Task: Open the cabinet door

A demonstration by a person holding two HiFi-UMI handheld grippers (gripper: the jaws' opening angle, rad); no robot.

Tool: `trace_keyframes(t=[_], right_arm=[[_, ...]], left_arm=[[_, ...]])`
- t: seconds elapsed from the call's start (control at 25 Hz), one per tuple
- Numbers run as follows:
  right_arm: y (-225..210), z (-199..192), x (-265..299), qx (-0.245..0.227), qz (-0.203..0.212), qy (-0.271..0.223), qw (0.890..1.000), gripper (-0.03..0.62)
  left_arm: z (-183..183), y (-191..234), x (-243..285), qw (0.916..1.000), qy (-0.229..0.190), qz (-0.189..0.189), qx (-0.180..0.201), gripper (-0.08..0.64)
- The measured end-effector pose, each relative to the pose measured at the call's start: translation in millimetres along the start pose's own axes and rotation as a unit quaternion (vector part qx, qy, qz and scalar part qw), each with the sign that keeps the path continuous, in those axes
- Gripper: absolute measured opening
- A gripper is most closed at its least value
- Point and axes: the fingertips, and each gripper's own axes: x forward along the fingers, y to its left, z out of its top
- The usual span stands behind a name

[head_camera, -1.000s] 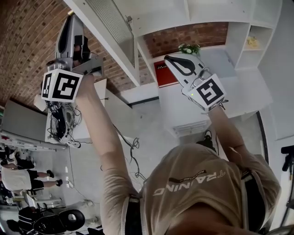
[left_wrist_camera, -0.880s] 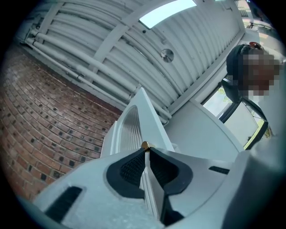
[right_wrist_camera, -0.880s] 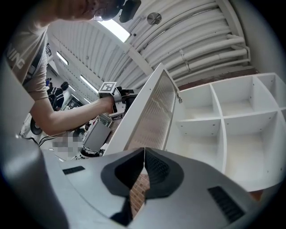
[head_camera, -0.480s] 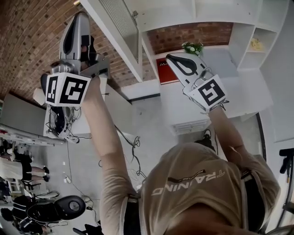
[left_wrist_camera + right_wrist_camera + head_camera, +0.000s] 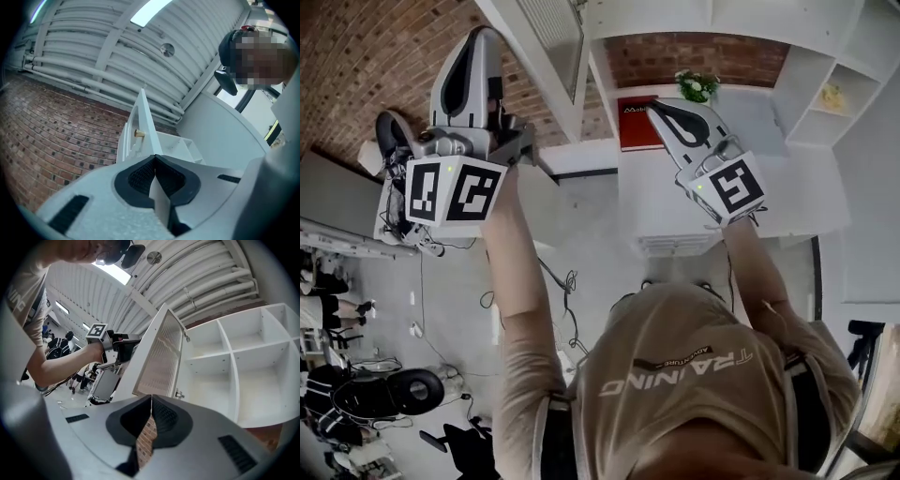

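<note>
Tongs of left gripper [image 5: 155, 157] and right gripper [image 5: 151, 397] sit closed, empty, near the white ribbed-panel cabinet door [image 5: 159, 357].

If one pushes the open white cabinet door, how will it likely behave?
Probably it swings easily: the cabinet door stands open on its hinge. It looks a stiff, thin panel, so likely light. The small round knob may slip between pads.

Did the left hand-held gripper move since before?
Yes. In the head view the left hand-held gripper has dropped lower in the picture against the red sign.
</note>
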Motion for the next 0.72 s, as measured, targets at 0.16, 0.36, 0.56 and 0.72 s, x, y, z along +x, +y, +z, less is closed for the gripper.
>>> trace_keyframes(t=[0.16,0.36,0.56,0.72], right_arm=[[0.8,1.5,-5.8,0.013,0.015,0.003,1.000,0.014],[-15.5,-13.7,-30.4,0.026,0.031,0.025,0.999,0.012],[-35.3,-25.4,-60.1,0.040,0.028,0.039,0.998,0.012],[-55.6,-32.5,-86.7,0.043,0.029,0.044,0.998,0.012]], left_arm=[[-7.7,2.9,-16.4,0.9987,0.016,0.048,0.011,0.009],[-18.5,-12.5,-25.1,0.9928,0.037,0.106,0.042,0.009],[-44.9,-42.7,-18.6,0.9891,0.073,0.119,0.047,0.009],[-72.2,-74.9,-11.5,0.9876,0.095,0.122,0.025,0.009]])
